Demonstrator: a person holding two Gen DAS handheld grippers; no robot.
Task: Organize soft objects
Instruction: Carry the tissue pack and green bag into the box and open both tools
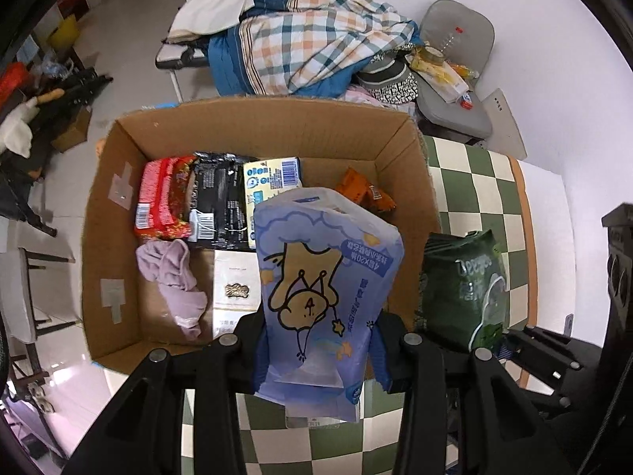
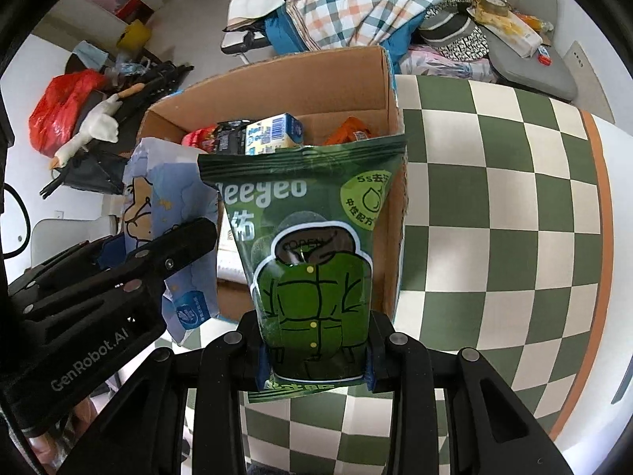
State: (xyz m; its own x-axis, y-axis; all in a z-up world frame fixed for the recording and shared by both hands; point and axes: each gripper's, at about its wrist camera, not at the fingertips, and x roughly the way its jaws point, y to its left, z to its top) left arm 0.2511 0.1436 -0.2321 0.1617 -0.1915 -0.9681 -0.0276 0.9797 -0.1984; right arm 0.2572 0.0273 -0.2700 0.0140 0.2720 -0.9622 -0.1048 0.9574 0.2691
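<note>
My left gripper (image 1: 316,340) is shut on a blue cartoon tissue pack (image 1: 320,277) and holds it upright over the near edge of an open cardboard box (image 1: 110,237). My right gripper (image 2: 314,346) is shut on a green wipes pack (image 2: 312,237), held upright just right of the box's wall (image 2: 389,237). The green pack (image 1: 463,285) also shows in the left wrist view, and the blue pack (image 2: 170,206) with the left gripper (image 2: 158,261) in the right wrist view. Inside the box lie a red pack (image 1: 162,198), a black pack (image 1: 217,202), a blue-and-yellow pack (image 1: 269,182), an orange packet (image 1: 364,190) and a lilac cloth (image 1: 174,281).
The box stands at the left edge of a table with a green-and-white checked cloth (image 2: 494,217). Behind it a plaid blanket (image 1: 316,35) is piled on a cot, and a grey chair (image 1: 455,79) holds clutter. A goose toy (image 2: 95,126) and red bag (image 2: 63,107) lie on the floor at the left.
</note>
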